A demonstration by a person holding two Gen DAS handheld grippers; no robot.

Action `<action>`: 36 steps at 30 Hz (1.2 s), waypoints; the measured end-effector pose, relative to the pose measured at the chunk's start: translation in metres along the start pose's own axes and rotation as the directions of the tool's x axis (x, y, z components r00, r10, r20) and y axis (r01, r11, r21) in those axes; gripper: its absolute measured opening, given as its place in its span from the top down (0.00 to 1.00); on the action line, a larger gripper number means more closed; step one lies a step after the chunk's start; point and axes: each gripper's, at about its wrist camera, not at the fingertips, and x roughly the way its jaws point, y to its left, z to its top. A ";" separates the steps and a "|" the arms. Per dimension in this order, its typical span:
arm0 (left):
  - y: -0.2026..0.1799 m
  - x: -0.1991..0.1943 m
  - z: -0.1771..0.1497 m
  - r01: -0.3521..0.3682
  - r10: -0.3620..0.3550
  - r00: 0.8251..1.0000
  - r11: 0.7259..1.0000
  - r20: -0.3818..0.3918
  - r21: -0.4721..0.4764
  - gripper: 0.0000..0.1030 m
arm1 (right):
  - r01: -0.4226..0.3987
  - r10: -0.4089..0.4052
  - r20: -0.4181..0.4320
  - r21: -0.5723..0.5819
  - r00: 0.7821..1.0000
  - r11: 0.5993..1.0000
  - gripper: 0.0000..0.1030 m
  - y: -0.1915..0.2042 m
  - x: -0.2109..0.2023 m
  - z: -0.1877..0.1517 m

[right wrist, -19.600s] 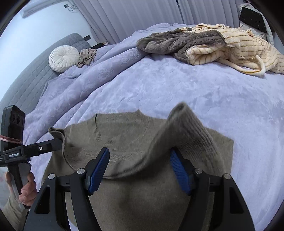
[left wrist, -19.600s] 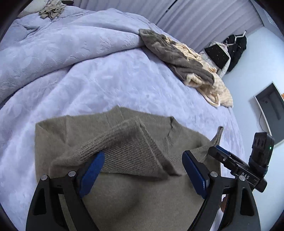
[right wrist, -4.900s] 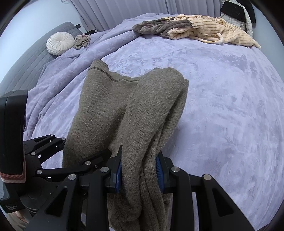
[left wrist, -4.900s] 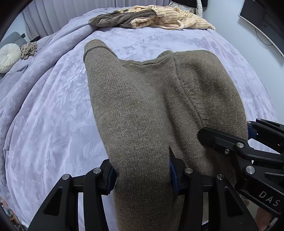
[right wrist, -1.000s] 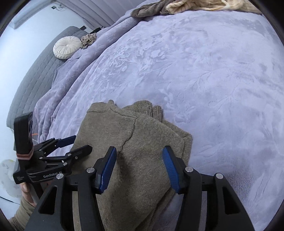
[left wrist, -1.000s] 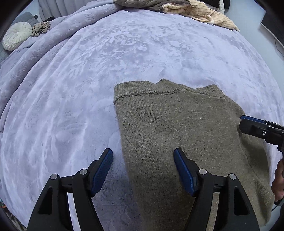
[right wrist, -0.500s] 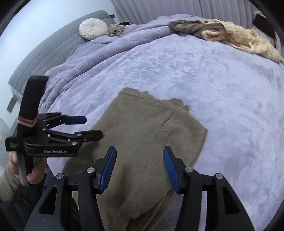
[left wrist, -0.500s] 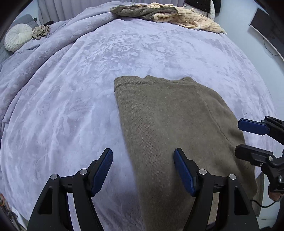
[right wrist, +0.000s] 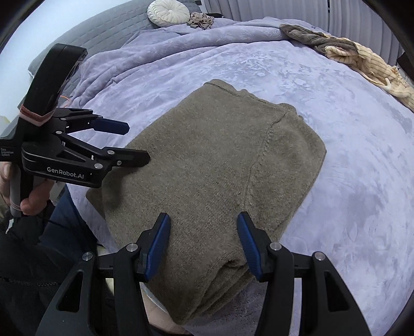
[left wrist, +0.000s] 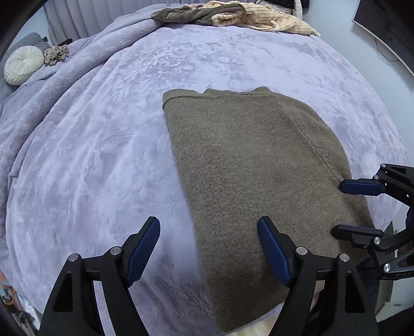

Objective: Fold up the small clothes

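Left wrist view: left gripper (left wrist: 208, 254) empty, jaws opening, straddling the left edge of the folded sweater (left wrist: 254, 175) on the bed (left wrist: 103, 144), its length running away; right wrist view: right gripper (right wrist: 204, 246) open, empty, over the sweater's near end, closer.

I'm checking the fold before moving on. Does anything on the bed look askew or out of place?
The olive sweater lies folded but its near end hangs over the edge of the bed. An unfolded clothes heap sits at the far side.
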 end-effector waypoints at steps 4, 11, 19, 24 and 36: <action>-0.006 -0.019 -0.008 -0.005 0.005 1.000 1.000 0.014 0.014 0.23 | 0.016 -0.014 0.021 -0.078 1.000 0.997 0.43 0.025 -0.022 -0.003; -0.015 -0.022 -0.029 -0.054 0.054 0.999 0.998 -0.005 0.044 0.23 | -0.046 0.047 0.008 -0.109 0.999 0.993 0.39 0.052 -0.029 -0.022; -0.011 -0.005 -0.037 -0.045 0.047 0.998 0.998 -0.041 0.033 0.18 | -0.030 0.031 -0.060 0.021 0.998 0.999 0.40 0.021 0.003 -0.043; -0.004 0.001 -0.038 -0.023 0.024 0.998 1.000 -0.054 0.003 0.14 | -0.061 0.064 -0.049 0.060 0.997 0.996 0.40 0.010 0.010 -0.049; -0.021 -0.037 -0.016 -0.103 0.103 0.995 0.994 -0.002 -0.040 0.13 | 0.093 -0.093 0.002 0.043 0.996 0.995 0.29 0.038 -0.037 -0.016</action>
